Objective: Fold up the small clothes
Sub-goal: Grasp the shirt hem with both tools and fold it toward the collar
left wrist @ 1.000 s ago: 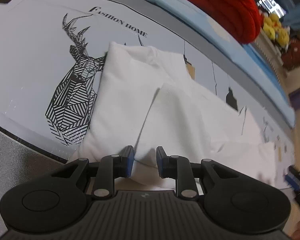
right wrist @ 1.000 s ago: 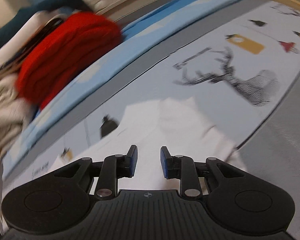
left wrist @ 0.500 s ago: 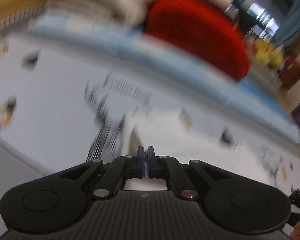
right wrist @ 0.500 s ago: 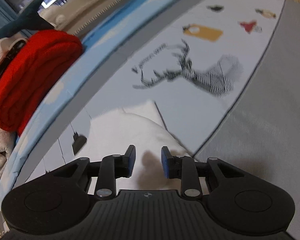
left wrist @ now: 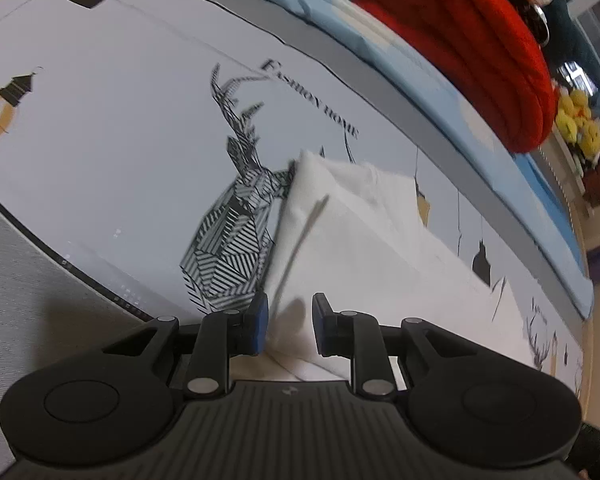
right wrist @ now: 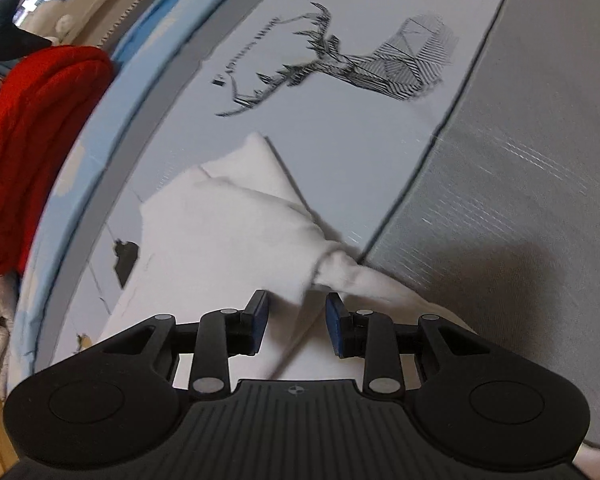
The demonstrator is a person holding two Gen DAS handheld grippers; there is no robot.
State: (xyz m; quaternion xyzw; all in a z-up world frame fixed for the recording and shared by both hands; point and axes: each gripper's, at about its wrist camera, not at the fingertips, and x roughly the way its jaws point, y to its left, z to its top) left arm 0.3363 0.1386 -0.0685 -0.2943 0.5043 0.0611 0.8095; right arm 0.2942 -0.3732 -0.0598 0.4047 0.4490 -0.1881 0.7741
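White garment partly folded, more folds to go

We hold the left gripper [left wrist: 287, 328] and right gripper [right wrist: 295, 322] with jaws apart and empty over the white garment [left wrist: 360, 240], which lies beside the deer print [left wrist: 236, 240] on the bed sheet [left wrist: 100, 120]; it looks doubled over but loose.

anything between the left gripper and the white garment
Nothing visible. The left gripper is open right at the near edge of the white garment, with only cloth between and ahead of its fingers.
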